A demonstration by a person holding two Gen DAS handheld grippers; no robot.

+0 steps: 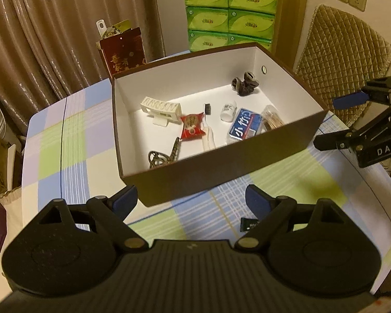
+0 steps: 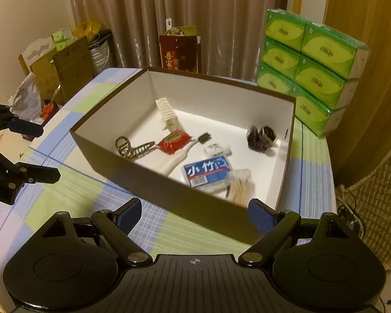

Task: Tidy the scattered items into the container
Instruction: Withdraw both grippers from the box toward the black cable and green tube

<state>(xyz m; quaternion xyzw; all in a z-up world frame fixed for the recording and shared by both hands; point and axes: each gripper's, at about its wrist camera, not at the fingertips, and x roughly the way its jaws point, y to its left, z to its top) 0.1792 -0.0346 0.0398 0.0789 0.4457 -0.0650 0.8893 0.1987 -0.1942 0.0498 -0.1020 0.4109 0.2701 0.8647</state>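
Note:
A brown box with a white inside [image 1: 221, 167] [image 2: 169, 182] stands on the checked tablecloth. In it lie a white holder [image 1: 160, 107], a red snack packet [image 1: 193, 126] [image 2: 173, 140], a toothbrush [image 1: 208, 135], a bronze hair clip [image 1: 164, 155] [image 2: 133, 148], a white bottle [image 1: 228, 110], a blue tissue pack [image 1: 245, 126] [image 2: 208, 170], cotton swabs [image 1: 272, 121] [image 2: 241, 187] and a dark scrunchie [image 1: 245, 83] [image 2: 262, 137]. My left gripper [image 1: 191, 199] is open and empty in front of the box. My right gripper [image 2: 195, 212] is open and empty at the box's near wall. A small black item [image 1: 249, 224] lies on the cloth by the left gripper's right finger.
Stacked green tissue packs [image 1: 229, 13] [image 2: 310, 70] stand behind the box. A dark red gift bag [image 1: 123, 52] [image 2: 179, 52] stands beyond the table. A quilted chair back [image 1: 344, 60] is at the right. Cardboard boxes [image 2: 65, 65] sit off the table's left.

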